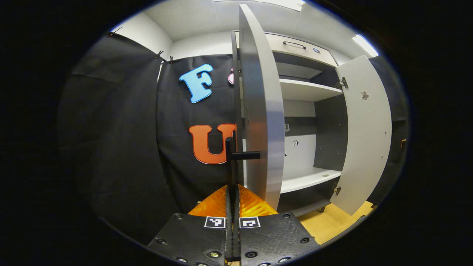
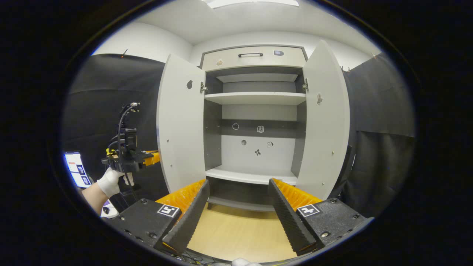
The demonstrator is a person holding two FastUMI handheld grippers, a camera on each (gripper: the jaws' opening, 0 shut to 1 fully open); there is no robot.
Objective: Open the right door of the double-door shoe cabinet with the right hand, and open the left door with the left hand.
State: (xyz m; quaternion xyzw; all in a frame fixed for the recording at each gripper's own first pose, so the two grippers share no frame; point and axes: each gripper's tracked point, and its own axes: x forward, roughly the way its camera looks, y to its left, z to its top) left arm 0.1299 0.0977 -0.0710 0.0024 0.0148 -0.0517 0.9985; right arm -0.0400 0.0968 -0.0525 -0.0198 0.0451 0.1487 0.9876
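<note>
Both cabinet doors [image 2: 181, 125] stood open; the left gripper [image 1: 232, 195] pinched the handle [image 1: 242, 155], fingers closed, needing a straight release; the right gripper [image 2: 238, 199] gaped empty.

You're in a recording booth: black cloth [image 2: 384, 122] walls, a cabinet [image 2: 255, 55], a monitor [image 2: 77, 169] nearby.
</note>
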